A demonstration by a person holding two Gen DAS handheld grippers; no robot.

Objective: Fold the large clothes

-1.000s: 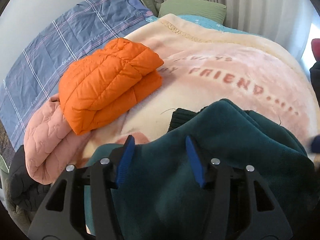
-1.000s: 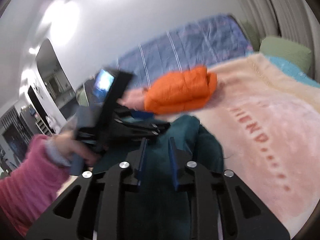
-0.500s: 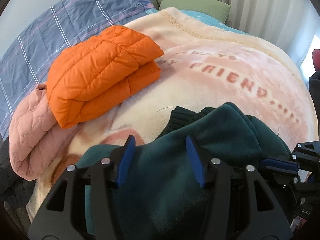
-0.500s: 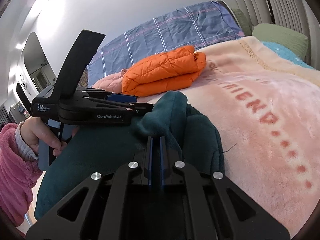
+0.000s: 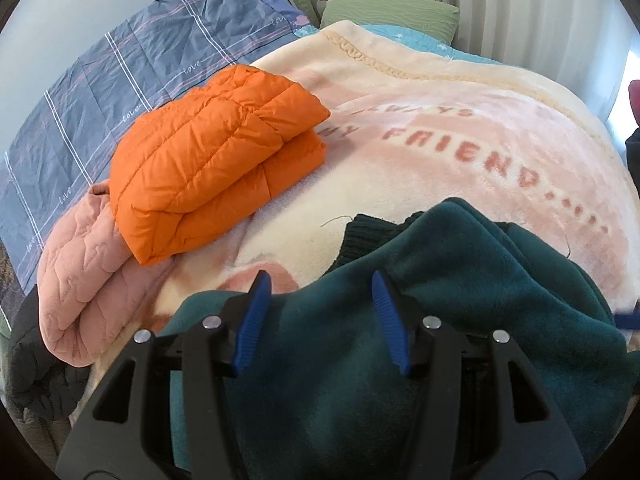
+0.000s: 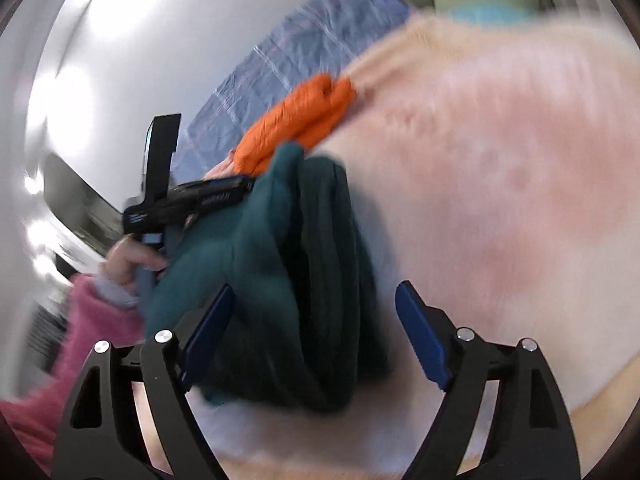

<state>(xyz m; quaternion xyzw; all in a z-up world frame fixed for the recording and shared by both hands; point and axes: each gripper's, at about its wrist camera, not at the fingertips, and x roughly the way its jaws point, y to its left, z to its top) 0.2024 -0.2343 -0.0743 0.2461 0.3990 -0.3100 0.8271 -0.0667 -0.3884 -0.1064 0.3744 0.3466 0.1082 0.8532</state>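
A dark teal fleece garment lies bunched on the near part of the bed. My left gripper rests over it with its jaws half apart. Their ribbed blue pads are bare and the fleece fills the gap below them. The right wrist view is blurred. There my right gripper is opening, its jaws wide on either side of the folded teal garment without pressing it. A hand in a pink sleeve holds the left gripper, whose tip meets the top of the fleece.
A folded orange puffer jacket sits on a pink quilted garment at the left. The pink and cream blanket covers the bed, with a blue plaid sheet and a green pillow behind. Dark clothing lies at the lower left.
My right gripper was shut on the teal garment; its jaws have now spread wide, and it has rolled and shifted. It has nearly left the left wrist view. The left gripper stayed put.
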